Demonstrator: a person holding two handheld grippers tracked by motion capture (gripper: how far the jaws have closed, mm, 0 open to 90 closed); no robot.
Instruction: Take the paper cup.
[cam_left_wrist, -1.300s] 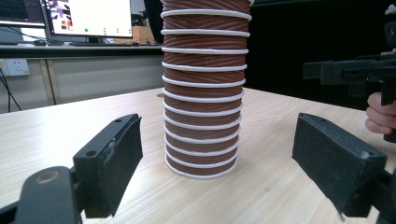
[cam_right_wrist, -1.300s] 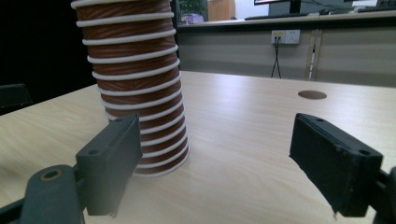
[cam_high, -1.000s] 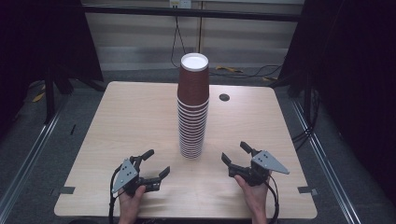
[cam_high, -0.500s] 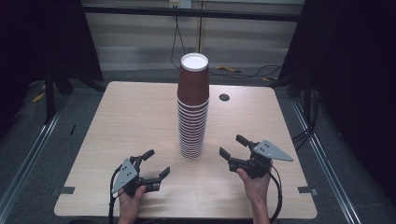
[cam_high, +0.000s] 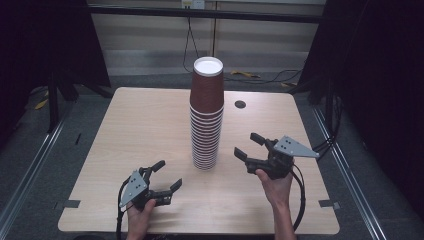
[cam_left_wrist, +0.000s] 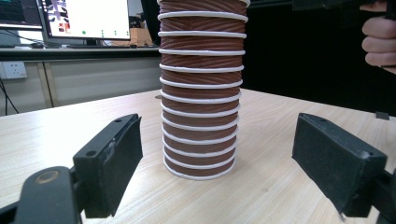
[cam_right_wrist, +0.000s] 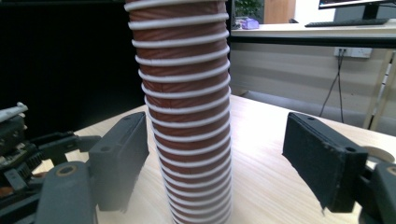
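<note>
**Open Tongs on Both Sides of a Tall Cup Stack**

Tall stack of brown paper cups (cam_high: 206, 120), upright near the middle of the pale wooden surface (cam_high: 125, 130). White rims ring after ring, one cup pushed into the next, so probably tight and a bit hard to pull apart. Nothing touching the stack.

Left tongs (cam_high: 168, 174) low, just over the near part of the surface, on the left of the stack and a little apart from it. Spread open, nothing between the pads (cam_left_wrist: 116, 158). Aimed at the bottom cups, as the left gripper view tells. Likely waiting there to hold the lower cups steady, since a tall thin stack tips easily.

Right tongs (cam_high: 247, 144) on the other side, near the stack, held higher than the left ones. Also spread open, with nothing pinched. Pointed at the stack's middle in the right gripper view, with the cups between the two black pads but farther off, not touched. Probably up there to reach the top cup (cam_high: 207, 85), the one to take first.

Small dark round spot (cam_high: 240, 104) on the surface behind the stack, well away from both tongs and no part of the work.

Plenty of bare wood around the stack, so room for setting down loose cups.

Biggest worry: a bump from one side, and down goes the whole stack.
</note>
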